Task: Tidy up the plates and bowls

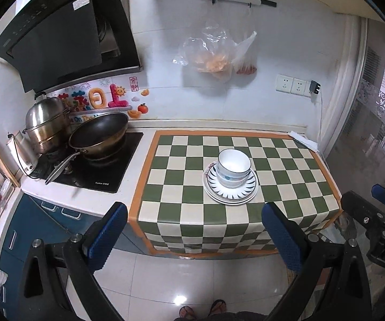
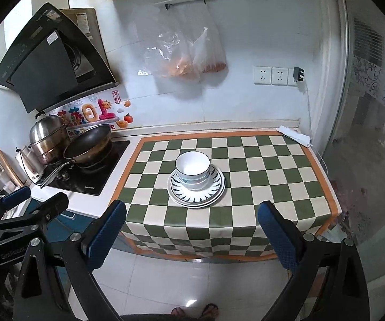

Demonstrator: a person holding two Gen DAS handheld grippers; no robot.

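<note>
The bowls [image 1: 234,169] sit nested in a short stack on the plates [image 1: 230,187], and the whole pile stands on the green-and-cream checked cloth [image 1: 286,165], near its middle and well apart from every edge. How many bowls there are is hard to say: the top one hides most of those under it, and only rims and a blue mark show on the side. The plates show as at least two rims under a dark-rayed pattern, the lower ones mostly covered.

Both grippers hang off the cloth's front edge, over the floor, touching nothing. The left gripper [image 1: 193,236] has its blue pads wide apart and nothing between them; the right gripper [image 2: 192,234] stands the same way, pads spread and empty. Each shows in the other's view only as a cropped black frame at the picture's edge.

Left of the cloth a wok [image 1: 98,133] sits on a black hob [image 1: 106,171], with a steel pot [image 1: 46,124] behind it partly hidden by the wok's rim. Above the cloth two clear bags [image 1: 219,53] hang on the wall (their contents are just an orange-red blur). Toes in sandals [image 1: 202,309] are cut off at the bottom edge. Right of the cloth, what lies behind the glass is too dim and warped to make out.
</note>
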